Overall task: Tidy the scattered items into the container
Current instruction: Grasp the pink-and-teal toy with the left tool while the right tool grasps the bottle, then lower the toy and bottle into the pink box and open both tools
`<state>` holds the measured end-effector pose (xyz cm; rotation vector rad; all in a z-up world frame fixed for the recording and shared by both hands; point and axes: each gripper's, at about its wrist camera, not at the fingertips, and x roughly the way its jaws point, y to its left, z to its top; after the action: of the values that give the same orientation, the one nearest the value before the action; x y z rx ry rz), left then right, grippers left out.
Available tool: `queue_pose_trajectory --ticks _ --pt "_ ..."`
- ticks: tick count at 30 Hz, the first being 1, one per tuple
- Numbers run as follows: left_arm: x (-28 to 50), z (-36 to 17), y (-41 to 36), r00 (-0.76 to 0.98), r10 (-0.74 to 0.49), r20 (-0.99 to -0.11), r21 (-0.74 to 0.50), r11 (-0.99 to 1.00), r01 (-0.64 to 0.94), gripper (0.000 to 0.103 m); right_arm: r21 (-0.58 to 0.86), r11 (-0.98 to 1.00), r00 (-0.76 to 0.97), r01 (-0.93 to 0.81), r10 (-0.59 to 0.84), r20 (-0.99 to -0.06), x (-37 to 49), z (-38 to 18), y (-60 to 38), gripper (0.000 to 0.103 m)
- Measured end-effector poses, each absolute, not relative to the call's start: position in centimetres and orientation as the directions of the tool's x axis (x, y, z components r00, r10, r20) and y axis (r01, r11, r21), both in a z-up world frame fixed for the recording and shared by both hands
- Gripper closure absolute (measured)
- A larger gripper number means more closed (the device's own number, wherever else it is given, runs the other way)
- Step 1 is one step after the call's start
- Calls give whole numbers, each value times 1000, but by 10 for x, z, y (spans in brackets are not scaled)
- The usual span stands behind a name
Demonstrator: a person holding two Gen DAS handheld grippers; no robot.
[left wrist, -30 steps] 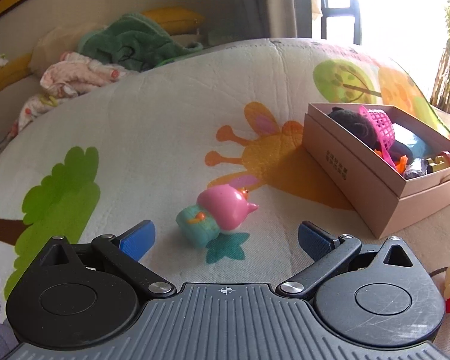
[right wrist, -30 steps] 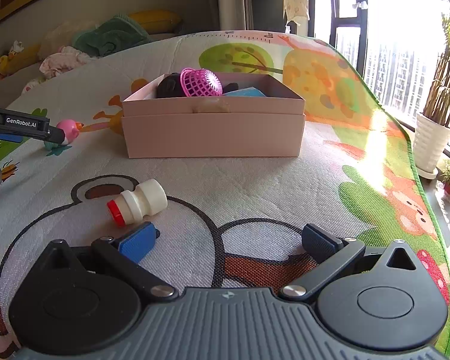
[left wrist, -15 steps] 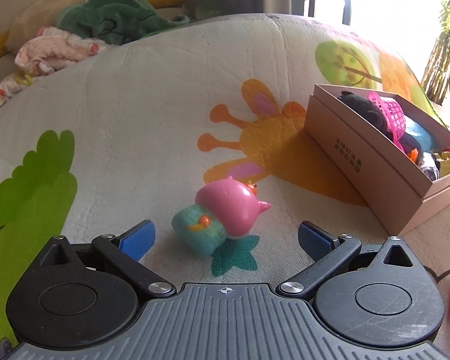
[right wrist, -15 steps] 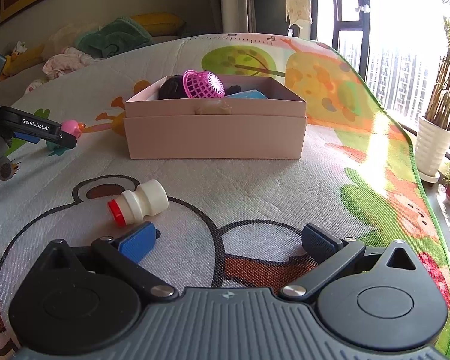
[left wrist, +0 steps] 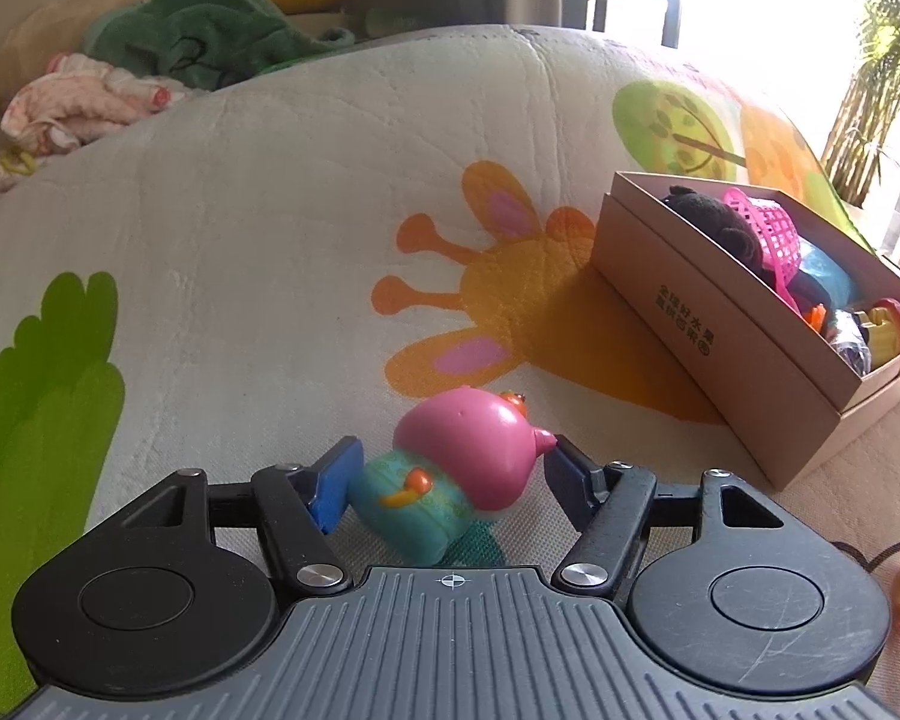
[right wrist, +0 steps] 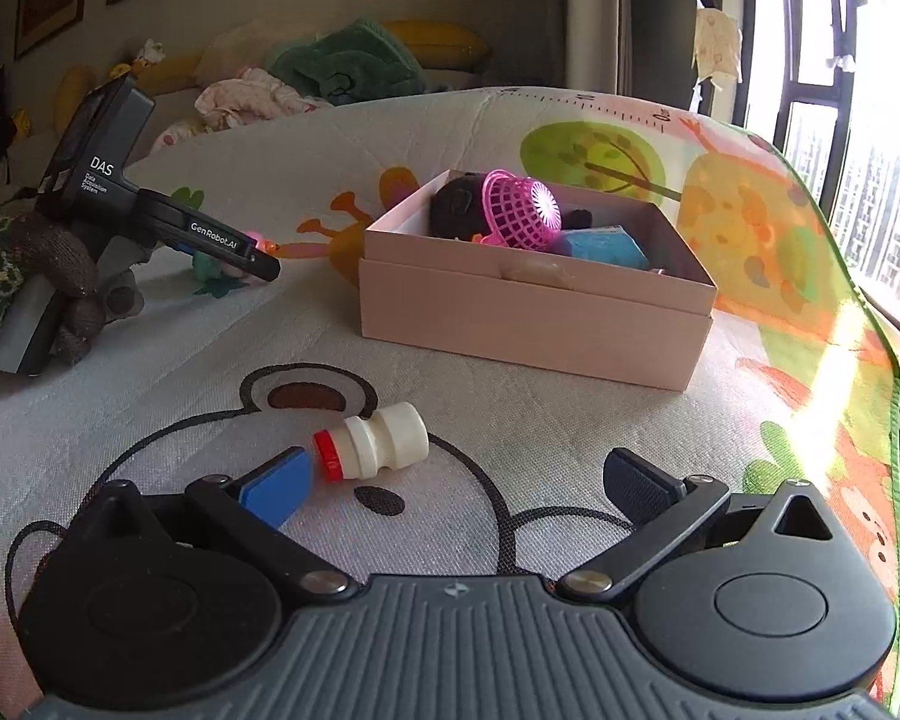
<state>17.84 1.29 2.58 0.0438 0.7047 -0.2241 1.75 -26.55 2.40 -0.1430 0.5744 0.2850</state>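
Left wrist view has the pig toy (left wrist: 456, 468) lying right between the blue pads of the left gripper (left wrist: 447, 474), on its side on the play mat (left wrist: 270, 252). Its long axis runs across the gap: the teal body points at the left pad (left wrist: 336, 492) and looks to touch it, while the pink head's snout sits against the right pad (left wrist: 561, 477). The jaws are closing on it, so the pinch falls along the toy's length and not across its narrower middle. My guess is that the rounded head could slip from under the right pad as it lifts. The box (left wrist: 720, 348) lies ahead of these jaws and off to their right, well apart from the toy and already holding several toys, so the carry would go forward and rightward. In the right wrist view, the right gripper (right wrist: 456, 483) has its jaws spread wide and empty. The small white bottle (right wrist: 375, 441) lies on the mat just ahead of its left pad (right wrist: 276, 489), red cap nearest that pad, long axis running across. That bottle is nearer the right hand, while the toy belongs to the left.
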Motion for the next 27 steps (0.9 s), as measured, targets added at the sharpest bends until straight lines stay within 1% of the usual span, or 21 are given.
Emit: queue_pose_trajectory --ticks 1,2,3,4,6,7,9,10,11,12,16,21,27 --pt "170 29 13 738 -201 -644 -46 973 224 39 -61 941 793 -332 243 -558 19 26 -262 0" --pt "161 31 13 737 -214 -641 -60 971 229 39 -68 930 782 -361 263 -565 22 28 -259 2" --pt "150 34 13 735 -230 -638 -79 969 234 39 -74 921 775 -383 276 -569 25 30 -256 8" --pt "139 35 12 729 -247 -639 -96 965 243 39 -78 911 762 -406 290 -579 28 30 -253 12" --pt "116 37 9 717 -278 -640 -116 957 267 39 -88 894 736 -439 301 -606 36 28 -247 26" --pt "105 38 6 712 -290 -640 -122 953 279 39 -93 889 727 -447 301 -617 39 27 -245 29" --pt "86 39 1 699 -319 -640 -143 943 300 39 -92 883 706 -461 302 -640 45 22 -241 39" --pt "77 39 -1 692 -333 -640 -154 938 309 39 -84 881 698 -465 306 -648 47 21 -241 41" --pt "70 39 -4 686 -345 -641 -160 934 320 39 -70 884 696 -462 312 -647 47 21 -242 45" --pt "63 39 -8 680 -356 -641 -163 929 332 39 -58 886 688 -461 315 -653 47 22 -242 57" --pt "43 42 -26 650 -408 -641 -171 901 398 39 -59 898 701 -437 299 -648 39 29 -246 56" --pt "26 44 -57 632 -456 -626 -159 869 469 39 -103 899 724 -425 270 -635 13 45 -259 56" --pt "8 54 -94 641 -515 -569 -135 828 545 39 -162 921 770 -355 190 -609 -18 67 -288 56"
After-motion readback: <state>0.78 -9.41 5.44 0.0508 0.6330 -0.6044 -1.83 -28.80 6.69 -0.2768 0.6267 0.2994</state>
